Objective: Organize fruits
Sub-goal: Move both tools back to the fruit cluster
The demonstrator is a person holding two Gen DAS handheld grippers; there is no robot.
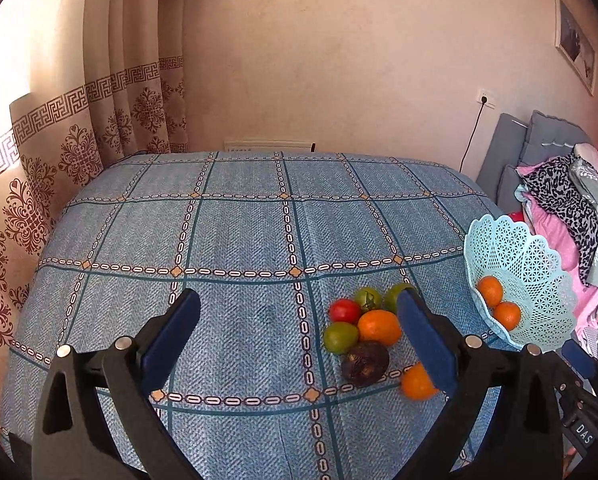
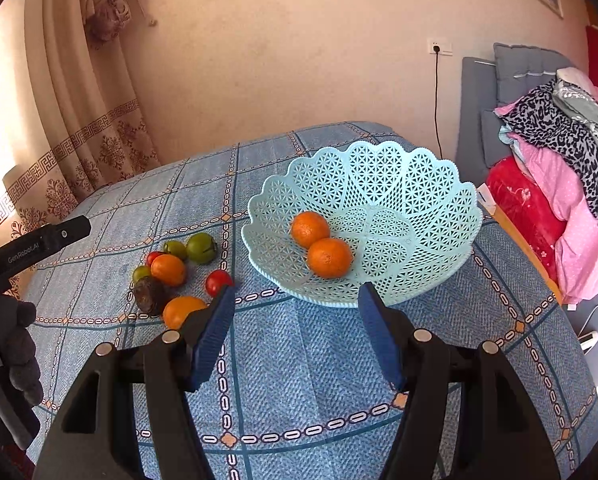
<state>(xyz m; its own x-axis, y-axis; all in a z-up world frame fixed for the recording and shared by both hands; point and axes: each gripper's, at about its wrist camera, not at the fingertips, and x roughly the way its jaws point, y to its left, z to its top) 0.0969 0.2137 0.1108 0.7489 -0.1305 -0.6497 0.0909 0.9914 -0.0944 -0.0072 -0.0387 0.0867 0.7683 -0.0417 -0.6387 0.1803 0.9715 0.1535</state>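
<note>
A light blue lattice basket [image 2: 379, 168] stands on the blue checked tablecloth with two oranges [image 2: 329, 258] in it. To its left lies a loose cluster: an orange [image 2: 168, 269], a second orange [image 2: 183, 310], a dark avocado [image 2: 149, 295], red tomatoes [image 2: 218, 282] and green fruits [image 2: 201, 247]. My right gripper [image 2: 296, 295] is open and empty, just short of the basket's near rim. My left gripper [image 1: 299, 300] is open and empty above the cloth. Its right finger partly hides one orange [image 1: 417, 382] and one green fruit [image 1: 395, 296]. The basket [image 1: 539, 264] is to their right.
A gloved hand [image 2: 15, 344] holds the left tool at the left edge. A patterned curtain [image 1: 59, 160] hangs to the left of the table. A heap of clothes [image 2: 559, 152] and grey cushions lie beyond the right edge. Bare cloth [image 1: 219, 220] stretches to the wall.
</note>
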